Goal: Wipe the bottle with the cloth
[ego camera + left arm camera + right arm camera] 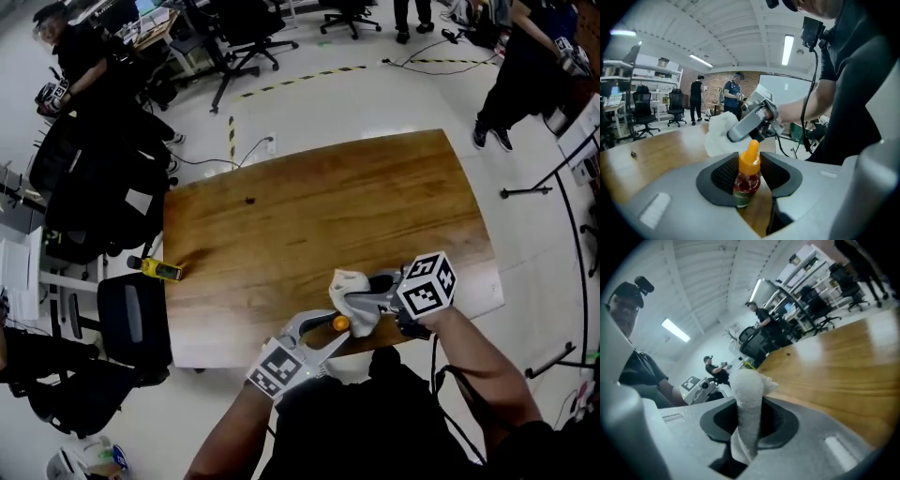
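A small bottle (341,322) with an orange cap and red contents stands upright between the pads of my left gripper (330,330), over the table's front edge. In the left gripper view the bottle (749,164) fills the gap of the left gripper (747,185), with both pads against its sides. My right gripper (364,302) is shut on a white cloth (352,292), which hangs bunched just beyond and above the bottle's cap. The cloth (746,394) rises as a thick fold out of the right gripper (749,423). Cloth (717,133) and bottle are close; I cannot tell if they touch.
The wooden table (319,206) carries a yellow object (159,269) at its left edge and a small dark speck (250,199) near the far left. Black office chairs (136,323) crowd the left side. People stand at the far left and far right.
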{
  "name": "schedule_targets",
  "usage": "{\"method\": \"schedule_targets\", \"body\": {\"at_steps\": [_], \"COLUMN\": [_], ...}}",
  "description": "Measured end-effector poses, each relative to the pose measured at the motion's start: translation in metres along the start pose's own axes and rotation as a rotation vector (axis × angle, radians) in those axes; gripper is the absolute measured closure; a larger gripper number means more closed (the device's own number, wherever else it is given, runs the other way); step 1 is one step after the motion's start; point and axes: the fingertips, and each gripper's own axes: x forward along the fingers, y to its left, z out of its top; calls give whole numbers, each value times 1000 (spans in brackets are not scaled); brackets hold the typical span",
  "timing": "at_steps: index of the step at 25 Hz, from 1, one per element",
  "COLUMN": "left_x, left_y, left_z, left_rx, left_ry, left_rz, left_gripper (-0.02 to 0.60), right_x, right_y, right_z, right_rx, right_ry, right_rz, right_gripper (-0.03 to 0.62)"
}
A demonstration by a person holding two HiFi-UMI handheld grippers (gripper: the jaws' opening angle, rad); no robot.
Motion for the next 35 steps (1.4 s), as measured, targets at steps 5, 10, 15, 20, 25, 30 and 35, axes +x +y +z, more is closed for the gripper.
{"method": "schedule_targets", "body": {"at_steps": [5, 10, 15, 20, 25, 30, 35], "left_x": [0, -1, -3, -1, 1, -1, -4], "left_y": [1, 3, 6, 6, 5, 6, 6], "left_z": [5, 1, -2, 1, 2, 2, 6], "left_rx": [1, -38, -51, -59, -54, -49, -37], "left_ry": [7, -12, -21, -29, -42, -54, -87], "left_rz": [33, 61, 83, 89, 90, 81, 73], "left_gripper": [426, 423, 423, 422, 422, 422, 423], "right_x": [48, 78, 93, 100, 106, 98, 26], "right_y": [0, -14, -32, -53, -68, -70, -15], "right_z": [-12, -30, -46, -63, -69, -52, 32], "right_rx": [-80, -60, -19, -102, -310, -364, -280], "right_ry": [293, 437, 509, 581, 597, 468, 77], "right_rz": [169, 232, 242, 149, -4, -111, -132], "right_gripper": [517, 517, 517, 517, 517, 517, 517]}}
